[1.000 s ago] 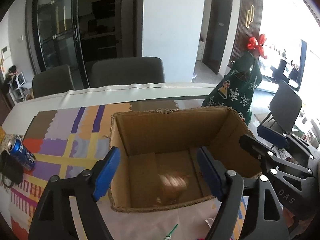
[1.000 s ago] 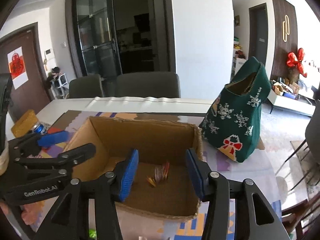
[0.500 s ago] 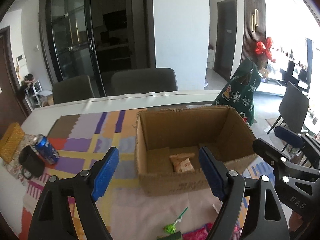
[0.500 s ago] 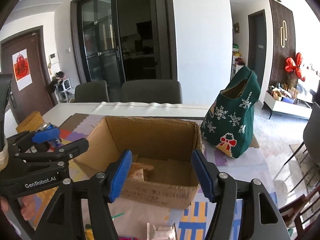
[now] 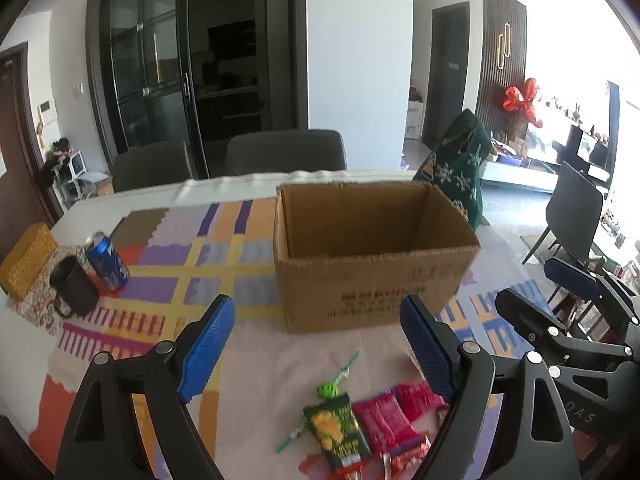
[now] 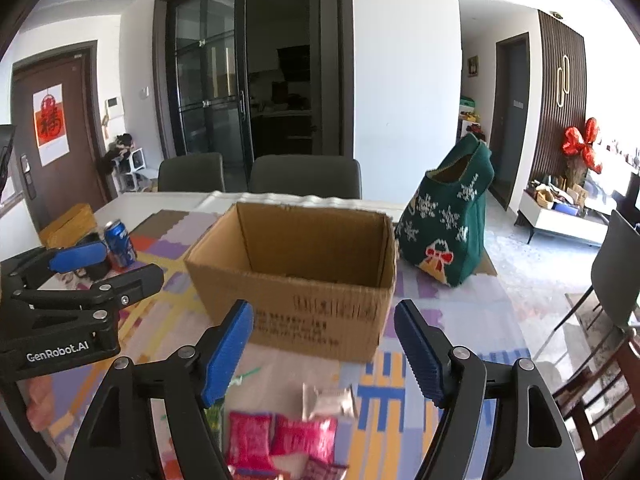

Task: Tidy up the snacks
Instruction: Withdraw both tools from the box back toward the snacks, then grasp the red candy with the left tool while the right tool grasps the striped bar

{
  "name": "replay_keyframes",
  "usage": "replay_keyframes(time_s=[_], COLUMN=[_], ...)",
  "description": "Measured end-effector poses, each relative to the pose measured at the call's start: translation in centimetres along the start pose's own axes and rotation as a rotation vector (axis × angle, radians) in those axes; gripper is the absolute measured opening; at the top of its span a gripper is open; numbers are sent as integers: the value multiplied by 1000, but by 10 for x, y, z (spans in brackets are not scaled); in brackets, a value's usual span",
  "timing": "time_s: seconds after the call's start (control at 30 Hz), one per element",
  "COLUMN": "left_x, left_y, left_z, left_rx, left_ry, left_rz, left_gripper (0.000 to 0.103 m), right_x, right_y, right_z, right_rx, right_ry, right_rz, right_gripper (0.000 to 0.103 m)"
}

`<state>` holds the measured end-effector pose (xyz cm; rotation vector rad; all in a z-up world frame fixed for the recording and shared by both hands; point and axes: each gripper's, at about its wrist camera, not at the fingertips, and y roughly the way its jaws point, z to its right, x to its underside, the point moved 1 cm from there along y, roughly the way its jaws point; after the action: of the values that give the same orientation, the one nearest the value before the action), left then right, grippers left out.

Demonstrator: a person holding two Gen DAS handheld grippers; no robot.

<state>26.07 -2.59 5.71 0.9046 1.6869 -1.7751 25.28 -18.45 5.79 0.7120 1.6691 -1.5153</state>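
Observation:
An open cardboard box (image 5: 372,264) (image 6: 296,280) stands on the patterned tablecloth; its inside is hidden from here. Nearer to me lie loose snacks: a green packet (image 5: 338,434), pink packets (image 5: 394,414) (image 6: 280,440), a green lollipop (image 5: 328,388) and a silvery packet (image 6: 328,400). My left gripper (image 5: 316,344) hangs above the snacks, short of the box, its jaws opening with nothing between them. My right gripper (image 6: 324,344) is also over the snacks with its jaws opening and nothing in them.
A blue soda can (image 5: 107,261) (image 6: 120,242), a black mug (image 5: 74,286) and a yellow woven box (image 5: 26,258) sit at the table's left. A green knitted Christmas bag (image 6: 448,224) (image 5: 460,172) stands right of the box. Grey chairs (image 5: 284,152) line the far side.
Both grippers have drawn back from over the box toward the near table edge. A snack was dropping into the box a second ago. The right jaws have spread wider.

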Motion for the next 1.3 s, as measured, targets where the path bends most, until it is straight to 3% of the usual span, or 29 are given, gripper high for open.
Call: replay_keyframes(time_s=[0.5, 1.3], left_x=[63, 152], left_y=[-12, 36], left_z=[1, 9], left_rx=[-6, 11], left_ry=[-7, -9], left_rz=[-112, -384], left_gripper=[85, 82], right_x=[67, 152], right_y=[-21, 13], right_z=[-17, -9], right_rx=[-7, 2], right_ry=[-22, 31], right_rz=[-120, -401], right_gripper=[74, 74])
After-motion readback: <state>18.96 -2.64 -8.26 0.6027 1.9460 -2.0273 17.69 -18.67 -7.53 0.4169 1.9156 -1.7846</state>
